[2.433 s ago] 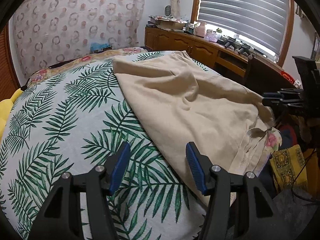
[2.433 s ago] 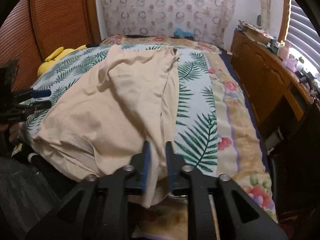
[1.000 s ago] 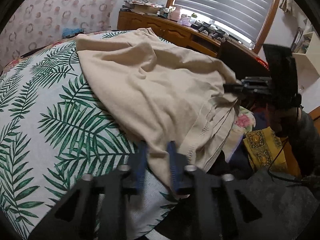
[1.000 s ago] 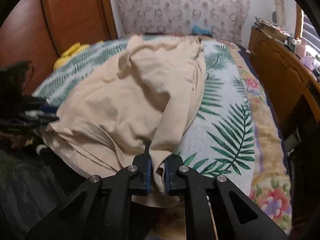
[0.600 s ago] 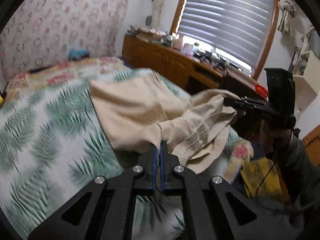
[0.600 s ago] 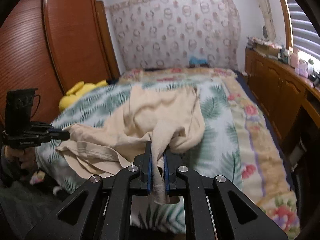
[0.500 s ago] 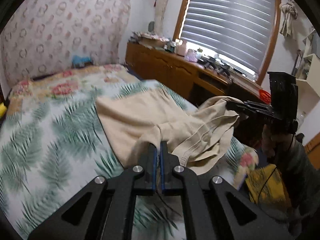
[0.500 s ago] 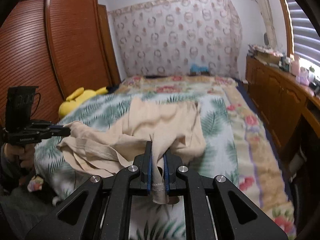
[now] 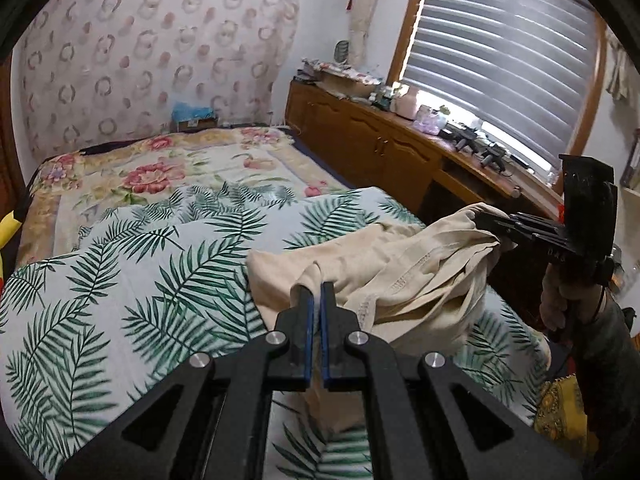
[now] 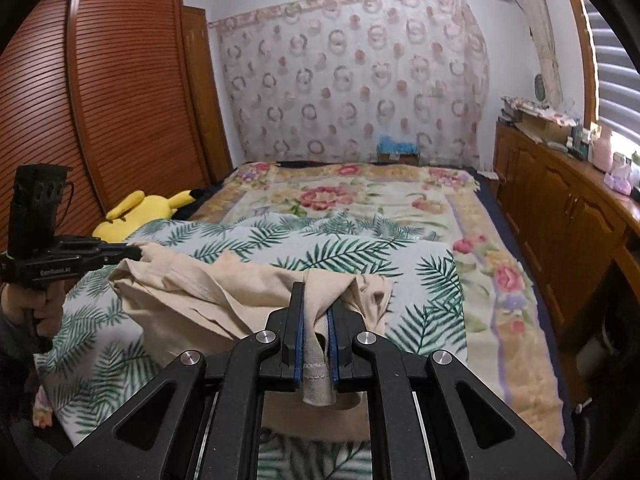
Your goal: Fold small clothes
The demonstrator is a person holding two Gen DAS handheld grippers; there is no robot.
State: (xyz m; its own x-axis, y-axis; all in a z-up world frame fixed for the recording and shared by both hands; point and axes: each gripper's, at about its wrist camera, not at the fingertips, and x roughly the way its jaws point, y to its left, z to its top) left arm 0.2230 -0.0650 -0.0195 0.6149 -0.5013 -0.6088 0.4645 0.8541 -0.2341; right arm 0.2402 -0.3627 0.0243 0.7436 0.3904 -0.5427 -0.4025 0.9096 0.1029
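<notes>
A beige garment [image 9: 404, 276] hangs bunched between my two grippers, lifted above the palm-leaf sheet [image 9: 120, 272] on the bed. My left gripper [image 9: 316, 292] is shut on one corner of the garment. My right gripper [image 10: 316, 300] is shut on the opposite corner, with a hemmed strip [image 10: 316, 376] hanging down between its jaws. The right gripper also shows in the left wrist view [image 9: 486, 220], and the left gripper in the right wrist view [image 10: 134, 254], each pinching the beige garment [image 10: 224, 296].
A floral bedspread [image 10: 344, 200] covers the far half of the bed. A yellow plush toy [image 10: 148, 208] lies at the left edge by a wooden wardrobe [image 10: 100, 100]. A wooden cabinet [image 9: 384, 152] with clutter runs under the blinds.
Both grippers have lifted the garment off the bed and pulled it toward the near end. It lay spread flat before; now it hangs crumpled between them. The left gripper closed on it.
</notes>
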